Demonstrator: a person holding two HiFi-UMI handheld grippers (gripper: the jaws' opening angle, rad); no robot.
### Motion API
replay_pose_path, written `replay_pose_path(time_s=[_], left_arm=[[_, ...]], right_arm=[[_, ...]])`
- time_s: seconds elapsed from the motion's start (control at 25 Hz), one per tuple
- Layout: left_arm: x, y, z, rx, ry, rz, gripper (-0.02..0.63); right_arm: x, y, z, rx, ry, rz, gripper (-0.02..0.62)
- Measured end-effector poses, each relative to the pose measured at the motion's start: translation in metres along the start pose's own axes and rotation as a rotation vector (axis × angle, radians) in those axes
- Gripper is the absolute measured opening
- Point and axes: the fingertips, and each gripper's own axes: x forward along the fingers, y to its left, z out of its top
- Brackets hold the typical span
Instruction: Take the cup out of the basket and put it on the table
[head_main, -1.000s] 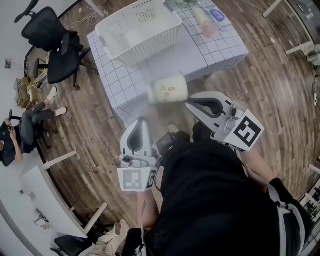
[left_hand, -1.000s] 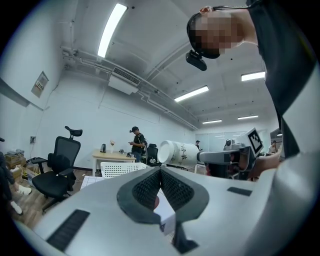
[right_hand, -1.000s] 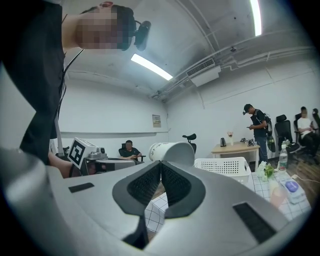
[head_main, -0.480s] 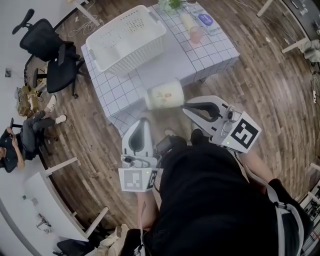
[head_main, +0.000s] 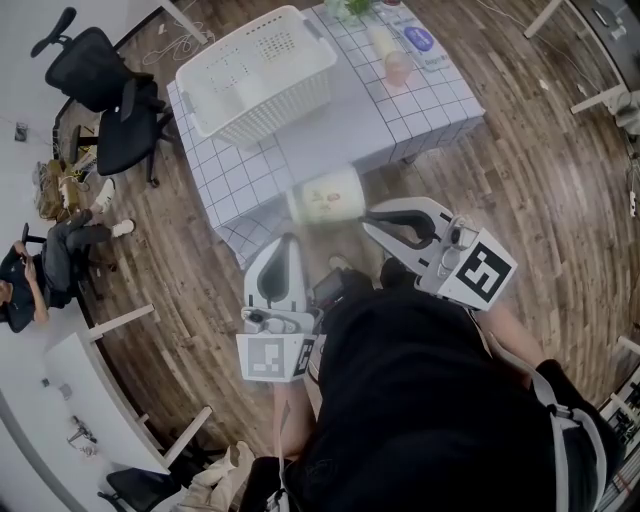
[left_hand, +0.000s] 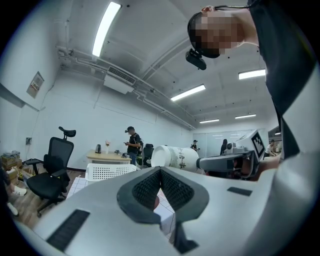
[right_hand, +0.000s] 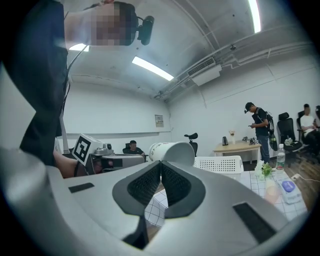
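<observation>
A white paper cup (head_main: 325, 197) with a faint print hangs on its side above the near edge of the checked table (head_main: 340, 115). My right gripper (head_main: 365, 213) is shut on its rim; in the right gripper view the cup (right_hand: 175, 151) juts out just past the closed tips (right_hand: 161, 162). The white perforated basket (head_main: 255, 70) stands on the table's far left part, apart from the cup. My left gripper (head_main: 288, 240) is shut with nothing in it, held low by my body; in its view, the cup (left_hand: 172, 157) is to the right.
Bottles and a small plant (head_main: 398, 45) stand on the table's far right. Black office chairs (head_main: 100, 90) are left of the table. A seated person (head_main: 40, 265) is at the far left, and a white desk (head_main: 90, 400) at the lower left. Wooden floor surrounds the table.
The right gripper and the cup have drifted slightly towards me, staying near the table's front edge. The left gripper has kept its place.
</observation>
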Motion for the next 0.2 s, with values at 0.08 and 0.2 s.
replay_pose_path(time_s=[0.08, 0.2], left_arm=[[-0.0002, -0.0004, -0.0002, 0.001, 0.001, -0.001, 0.009], [0.0009, 0.0006, 0.0001, 0.004, 0.001, -0.004, 0.009]], right_arm=[[0.0002, 0.0012, -0.0005, 0.001, 0.002, 0.0, 0.025], [0.0007, 0.0021, -0.0005, 0.004, 0.005, -0.001, 0.025]])
